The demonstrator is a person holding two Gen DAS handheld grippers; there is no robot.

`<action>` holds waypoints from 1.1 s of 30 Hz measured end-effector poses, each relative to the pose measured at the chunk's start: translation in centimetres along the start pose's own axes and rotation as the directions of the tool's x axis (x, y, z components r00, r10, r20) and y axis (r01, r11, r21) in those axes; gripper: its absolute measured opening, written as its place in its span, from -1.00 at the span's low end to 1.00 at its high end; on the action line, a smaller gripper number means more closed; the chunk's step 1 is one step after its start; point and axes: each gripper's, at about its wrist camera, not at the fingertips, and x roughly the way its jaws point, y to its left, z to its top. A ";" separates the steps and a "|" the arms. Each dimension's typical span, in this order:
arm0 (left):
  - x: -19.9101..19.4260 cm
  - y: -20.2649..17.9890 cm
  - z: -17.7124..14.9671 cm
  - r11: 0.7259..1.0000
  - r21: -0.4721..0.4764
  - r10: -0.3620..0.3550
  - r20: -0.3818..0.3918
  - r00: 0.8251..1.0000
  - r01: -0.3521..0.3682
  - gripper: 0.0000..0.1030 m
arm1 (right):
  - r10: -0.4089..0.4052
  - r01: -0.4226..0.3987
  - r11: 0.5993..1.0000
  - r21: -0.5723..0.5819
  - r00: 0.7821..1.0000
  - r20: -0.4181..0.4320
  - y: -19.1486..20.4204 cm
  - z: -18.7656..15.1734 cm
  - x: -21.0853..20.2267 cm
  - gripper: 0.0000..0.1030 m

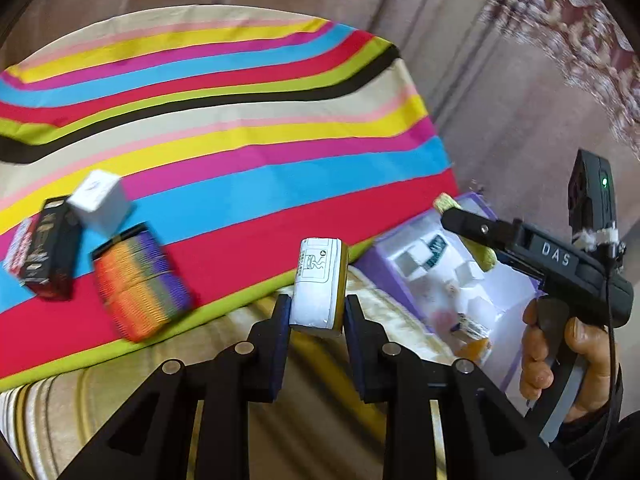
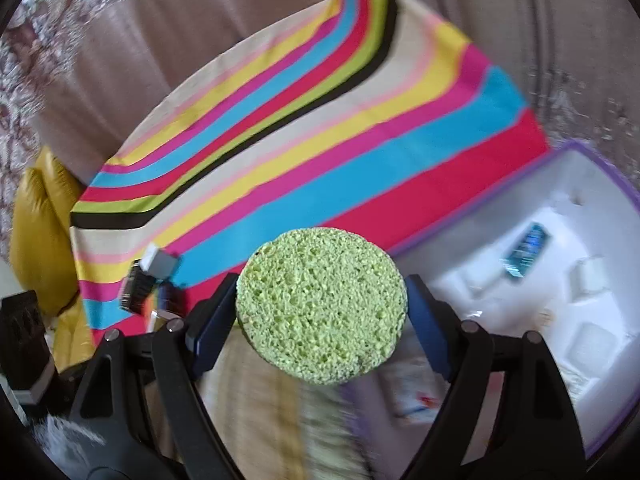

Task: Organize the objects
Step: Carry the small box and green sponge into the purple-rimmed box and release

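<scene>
Striped cloth below; our left gripper clamps small box, right gripper sponge; edge grips could slip.

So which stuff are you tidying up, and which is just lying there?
In the job: small white packet in left gripper; green sponge in right gripper; purple box; rainbow spring, white cube, black box.
Just there: striped cloth, curtain, yellow cushion.
</scene>
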 end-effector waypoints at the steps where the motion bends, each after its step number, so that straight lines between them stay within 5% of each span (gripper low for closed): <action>1: 0.3 -0.7 0.1 1.000 0.014 -0.011 -0.004 1.000 0.011 -0.46 | -0.023 0.023 1.000 0.011 1.000 0.003 -1.2 0.0 -0.6 0.62; 8: 2.0 -5.2 0.5 0.990 0.118 -0.078 -0.044 0.996 0.083 -0.46 | -0.164 0.162 0.986 0.046 0.986 0.032 -7.0 0.0 -4.1 0.62; 13: 2.9 -8.5 0.3 0.971 0.197 -0.125 -0.081 0.989 0.139 -0.46 | -0.281 0.281 0.960 0.009 0.957 0.064 -8.6 -0.1 -5.5 0.62; 22: 4.9 -13.8 -1.3 0.901 0.360 -0.181 -0.197 0.963 0.243 -0.43 | -0.380 0.379 0.925 0.017 0.923 0.058 -11.5 -1.0 -6.2 0.62; 26: 5.3 -13.4 -1.3 0.907 0.328 -0.199 -0.216 0.956 0.263 -0.15 | -0.396 0.395 0.918 0.029 0.917 0.050 -12.1 -1.2 -6.2 0.63; 33: 4.4 -10.2 -0.4 0.946 0.178 -0.245 -0.154 0.957 0.271 -0.05 | -0.401 0.402 0.916 -0.002 0.914 0.069 -10.8 -0.9 -6.3 0.67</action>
